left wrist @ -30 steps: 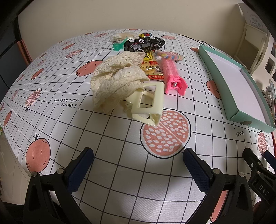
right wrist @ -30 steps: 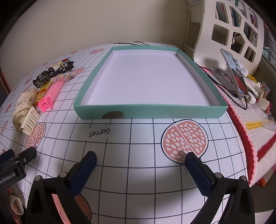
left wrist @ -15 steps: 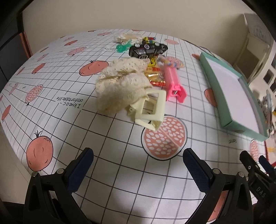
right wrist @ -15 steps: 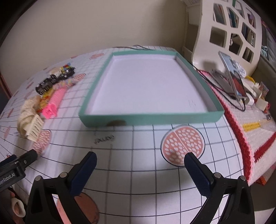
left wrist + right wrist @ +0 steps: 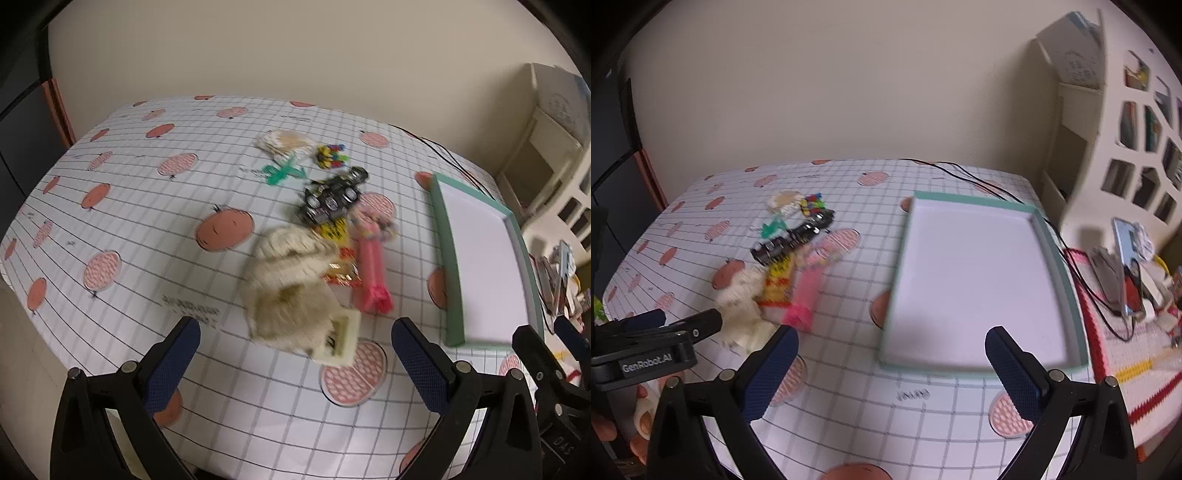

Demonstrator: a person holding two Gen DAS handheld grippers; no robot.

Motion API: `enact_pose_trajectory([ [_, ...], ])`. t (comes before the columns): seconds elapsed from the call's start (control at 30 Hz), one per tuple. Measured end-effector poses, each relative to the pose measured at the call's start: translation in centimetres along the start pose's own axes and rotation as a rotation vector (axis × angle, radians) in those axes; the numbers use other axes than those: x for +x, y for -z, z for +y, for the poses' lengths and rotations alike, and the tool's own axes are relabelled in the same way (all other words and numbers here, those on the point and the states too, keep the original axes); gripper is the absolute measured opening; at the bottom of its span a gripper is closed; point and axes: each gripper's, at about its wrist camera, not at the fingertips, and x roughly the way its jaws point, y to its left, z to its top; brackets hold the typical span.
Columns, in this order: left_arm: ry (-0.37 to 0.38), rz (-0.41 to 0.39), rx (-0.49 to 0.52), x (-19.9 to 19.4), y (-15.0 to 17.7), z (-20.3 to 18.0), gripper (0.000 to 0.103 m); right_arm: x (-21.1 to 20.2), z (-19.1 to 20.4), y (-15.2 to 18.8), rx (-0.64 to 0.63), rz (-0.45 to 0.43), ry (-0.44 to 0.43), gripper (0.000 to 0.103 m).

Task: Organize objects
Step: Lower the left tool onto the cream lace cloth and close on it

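While both views were smeared by motion blur, the left hand-held gripper hung above the table with its dark blue, textured pads spread wide and nothing between them, and the right hand-held gripper was likewise wide open and empty. A white cloth with a black grid and round pink fruit prints covered the table. Just ahead of the left gripper lay a crumpled cream lace scrunchie, soft and ruffled, with a boxy cream plastic hair claw touching its near edge. Beside them lay a long pink ribbed clip, a glossy yellow and red snack packet partly hidden under the lace, and a black toy car. Farther back sat a green plastic piece, a cluster of small coloured bits too blurred to identify, and a pale flat packet. To the right stood a shallow rectangular box with teal walls and a plain white floor, holding nothing; its near corners were cut off by the right gripper's fingers. In the right wrist view a black gripper body labelled GenRobot.AI covered part of the scrunchie, and fingertips showed at the lower left edge.
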Motion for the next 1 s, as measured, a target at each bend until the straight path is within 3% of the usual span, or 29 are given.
enact_pose_trajectory([
  [0.17,0.012,0.082,-0.008,1.7,-1.9,0.6,0.103,1.5,1.0,-2.4,0.017,0.04,-0.043,0.102],
  [0.4,-0.022,0.174,-0.035,4.5,-3.4,0.9,0.103,5.1,2.7,-4.9,0.002,0.107,-0.037,0.1],
  [0.7,-0.073,0.212,-0.013,7.6,-4.6,0.2,0.102,10.4,4.3,-6.0,-0.01,0.203,-0.048,0.096],
  [1.0,-0.111,0.242,-0.023,9.7,-3.9,0.7,0.102,13.2,5.3,-4.7,-0.014,0.275,-0.065,0.092],
])
